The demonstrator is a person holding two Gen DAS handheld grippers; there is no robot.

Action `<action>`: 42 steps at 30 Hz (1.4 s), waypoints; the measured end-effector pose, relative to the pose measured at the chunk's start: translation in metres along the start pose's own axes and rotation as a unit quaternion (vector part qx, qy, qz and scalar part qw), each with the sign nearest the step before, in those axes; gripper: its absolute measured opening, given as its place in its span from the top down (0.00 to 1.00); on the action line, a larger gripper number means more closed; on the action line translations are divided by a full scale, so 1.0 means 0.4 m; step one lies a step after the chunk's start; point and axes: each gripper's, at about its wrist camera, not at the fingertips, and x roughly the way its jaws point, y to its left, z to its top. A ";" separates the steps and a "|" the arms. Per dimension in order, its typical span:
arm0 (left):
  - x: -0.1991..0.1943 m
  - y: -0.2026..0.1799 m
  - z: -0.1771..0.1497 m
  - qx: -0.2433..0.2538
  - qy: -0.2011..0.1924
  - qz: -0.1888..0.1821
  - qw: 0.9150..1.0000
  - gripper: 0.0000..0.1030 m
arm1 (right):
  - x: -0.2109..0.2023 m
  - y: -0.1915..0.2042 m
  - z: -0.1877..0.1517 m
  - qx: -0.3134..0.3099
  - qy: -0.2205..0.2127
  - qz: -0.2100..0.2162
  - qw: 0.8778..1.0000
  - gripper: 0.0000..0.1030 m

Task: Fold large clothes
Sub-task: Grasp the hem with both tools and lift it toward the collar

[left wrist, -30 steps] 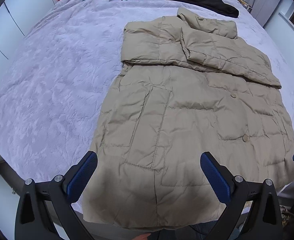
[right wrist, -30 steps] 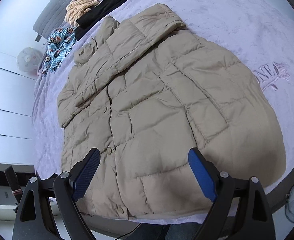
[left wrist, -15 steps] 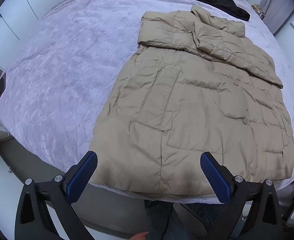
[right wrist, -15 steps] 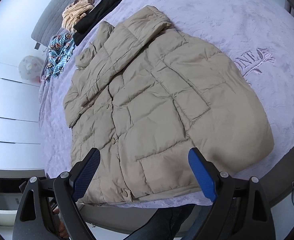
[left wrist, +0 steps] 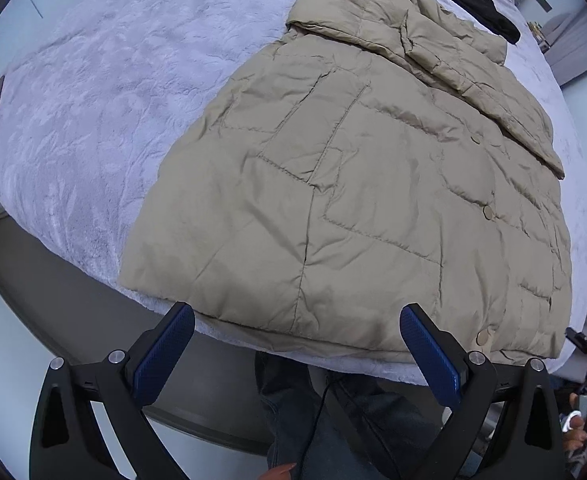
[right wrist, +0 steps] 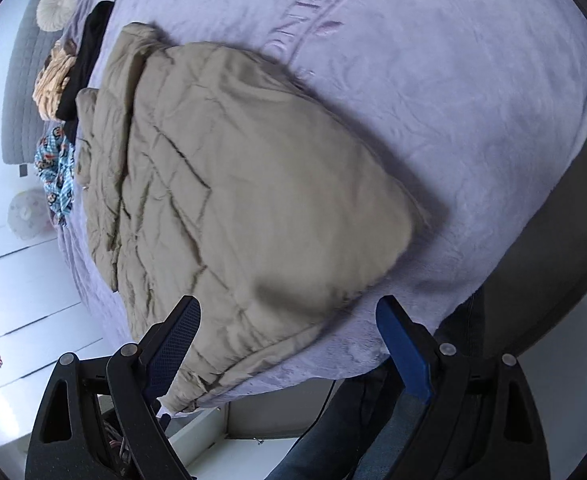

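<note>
My left gripper [left wrist: 297, 346] and right gripper [right wrist: 289, 332], both spread and holding nothing, hover at six o'clock of the beige puffer jacket [left wrist: 373, 184] on the lilac bedspread [left wrist: 93, 100].

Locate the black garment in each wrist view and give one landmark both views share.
Left wrist: black garment at the top right, beyond the jacket's collar.
Right wrist: black garment at the upper left, between the jacket and the peach clothing.
Shared landmark: the beige puffer jacket on the lavender blanket.
</note>
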 end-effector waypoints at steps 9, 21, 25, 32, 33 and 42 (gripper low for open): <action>0.056 0.124 -0.026 -0.093 0.038 -0.088 0.991 0.00 | 0.111 -0.013 0.008 0.087 0.032 0.107 0.990 0.11; 0.171 0.114 -0.021 -0.162 0.050 -0.172 0.970 0.00 | 0.132 0.044 0.001 0.103 0.039 0.143 0.984 0.11; 0.156 0.093 0.018 -0.160 0.033 -0.195 0.967 0.01 | 0.126 0.038 0.005 0.094 0.037 0.119 0.988 0.11; 0.109 0.075 0.061 -0.140 -0.006 -0.239 0.961 0.38 | 0.129 0.041 -0.001 0.090 0.024 0.109 0.990 0.11; 0.099 0.073 0.067 -0.126 -0.012 -0.238 0.963 0.44 | 0.128 0.043 -0.003 0.090 0.021 0.113 0.989 0.11; 0.048 0.009 0.111 -0.012 -0.036 -0.201 0.979 0.45 | 0.121 0.052 -0.011 0.089 0.005 0.120 0.989 0.11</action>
